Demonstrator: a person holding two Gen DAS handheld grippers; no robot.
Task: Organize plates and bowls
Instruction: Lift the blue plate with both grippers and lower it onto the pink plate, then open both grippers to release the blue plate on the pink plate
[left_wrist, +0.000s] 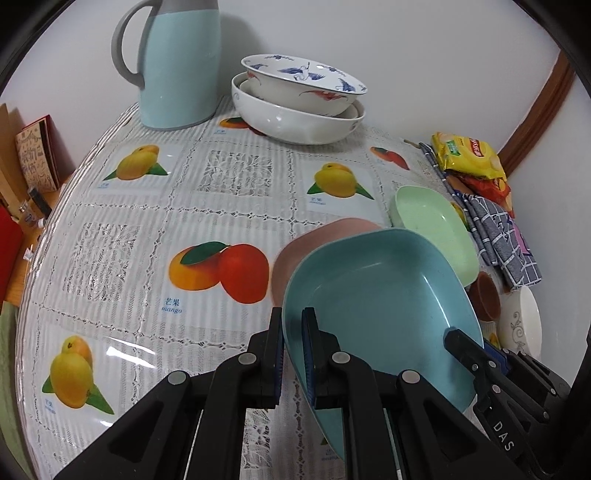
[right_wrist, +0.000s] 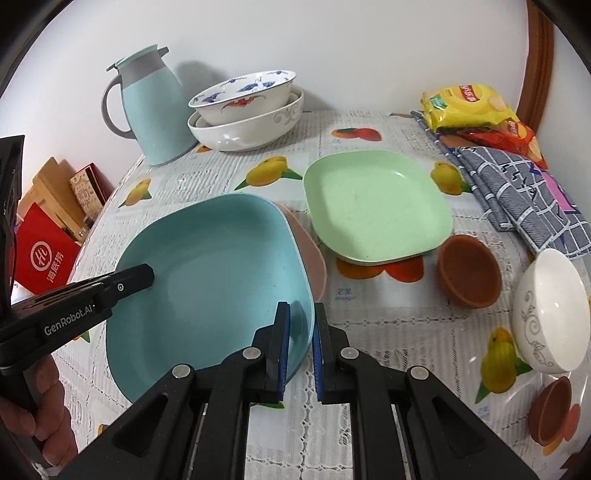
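Note:
A blue square plate (left_wrist: 380, 302) (right_wrist: 210, 273) is held tilted above a pink plate (left_wrist: 314, 236) (right_wrist: 314, 258) on the table. My left gripper (left_wrist: 293, 354) is shut on the blue plate's left rim. My right gripper (right_wrist: 299, 347) clamps the same plate's near right rim; it also shows in the left wrist view (left_wrist: 476, 350). A green plate (left_wrist: 432, 225) (right_wrist: 373, 206) lies just beyond. Two stacked white bowls (left_wrist: 295, 107) (right_wrist: 247, 110) stand at the back. A brown bowl (right_wrist: 469, 273) and a white bowl (right_wrist: 550, 310) sit at the right.
A light blue jug (left_wrist: 177, 70) (right_wrist: 147, 110) stands at the back left by the wall. Snack bags (right_wrist: 469, 107) and a checked cloth (right_wrist: 517, 188) lie at the back right. Another brown bowl (right_wrist: 550, 410) sits near right. Boxes (right_wrist: 48, 236) stand beyond the table's left edge.

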